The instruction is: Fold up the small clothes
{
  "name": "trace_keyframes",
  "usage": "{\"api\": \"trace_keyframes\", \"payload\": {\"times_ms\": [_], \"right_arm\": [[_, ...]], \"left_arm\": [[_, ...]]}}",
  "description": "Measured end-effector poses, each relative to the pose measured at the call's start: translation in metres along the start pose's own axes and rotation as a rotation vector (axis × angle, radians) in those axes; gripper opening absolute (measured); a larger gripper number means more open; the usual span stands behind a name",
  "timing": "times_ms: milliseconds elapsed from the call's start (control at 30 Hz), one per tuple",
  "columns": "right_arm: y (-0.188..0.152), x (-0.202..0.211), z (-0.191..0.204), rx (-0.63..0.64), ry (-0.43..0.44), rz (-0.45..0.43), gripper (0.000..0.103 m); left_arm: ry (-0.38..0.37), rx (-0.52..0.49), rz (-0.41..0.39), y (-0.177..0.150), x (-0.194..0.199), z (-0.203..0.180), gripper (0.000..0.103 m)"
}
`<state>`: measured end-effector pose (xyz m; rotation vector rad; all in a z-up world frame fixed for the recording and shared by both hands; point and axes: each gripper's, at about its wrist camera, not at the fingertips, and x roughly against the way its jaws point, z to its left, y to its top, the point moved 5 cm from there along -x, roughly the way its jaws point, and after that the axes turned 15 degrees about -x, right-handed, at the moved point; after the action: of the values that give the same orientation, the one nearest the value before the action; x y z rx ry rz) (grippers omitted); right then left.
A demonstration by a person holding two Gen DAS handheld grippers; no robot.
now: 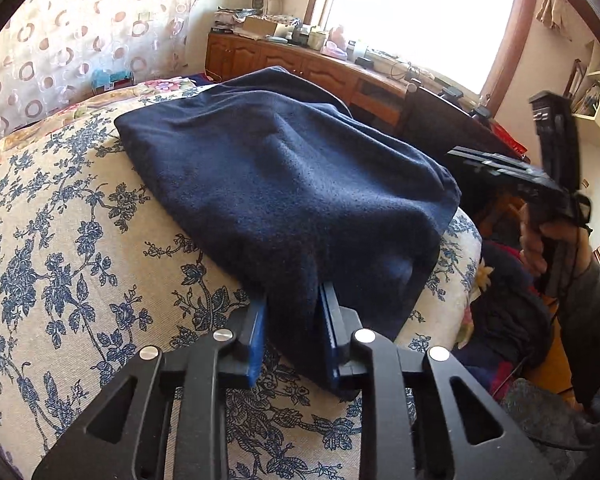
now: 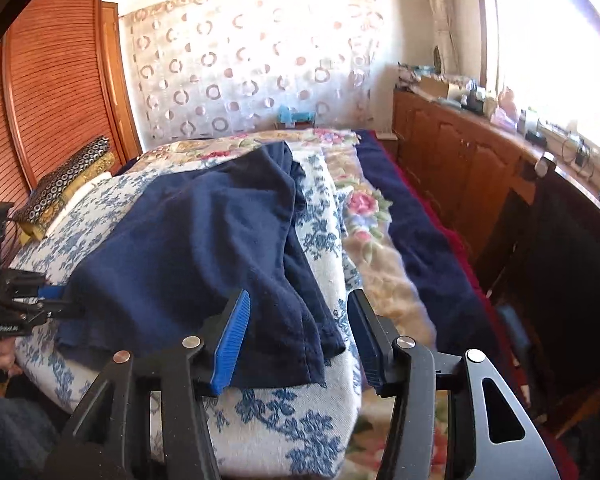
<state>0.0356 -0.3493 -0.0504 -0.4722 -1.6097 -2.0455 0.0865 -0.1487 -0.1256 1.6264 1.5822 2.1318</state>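
Note:
A navy fleece garment [image 1: 284,168] lies spread on a white cover with blue flowers [image 1: 60,240]. In the left wrist view its near end hangs down between the blue pads of my left gripper [image 1: 294,320], which pinch a fold of it. My right gripper [image 1: 532,160] shows blurred at the right, held by a hand. In the right wrist view the garment [image 2: 204,248] lies rumpled, its near corner resting between the wide-apart pads of my right gripper [image 2: 300,340], untouched by them. The left gripper [image 2: 48,296] sits at the garment's left edge.
A wooden cabinet [image 1: 284,60] crowded with small things runs under the bright window. A dark chair [image 1: 440,120] stands beside the bed. Stacked pillows [image 2: 68,184] lie by a louvred wooden door [image 2: 52,80]. A floral blanket [image 2: 372,208] and a dark blue one [image 2: 420,232] cover the bed's right side.

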Motion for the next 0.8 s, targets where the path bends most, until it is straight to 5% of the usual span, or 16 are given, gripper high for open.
{"api": "trace_keyframes", "payload": {"times_ms": [533,800], "right_arm": [[-0.008,-0.023,-0.012,-0.041,0.022,0.105,0.052],[-0.012,-0.021,-0.005,-0.022,0.042,0.109,0.03]], "left_arm": [[0.008,0.033,0.028,-0.01,-0.001,0.006,0.033],[0.014,0.029,0.029,-0.008,-0.004,0.005,0.035]]}}
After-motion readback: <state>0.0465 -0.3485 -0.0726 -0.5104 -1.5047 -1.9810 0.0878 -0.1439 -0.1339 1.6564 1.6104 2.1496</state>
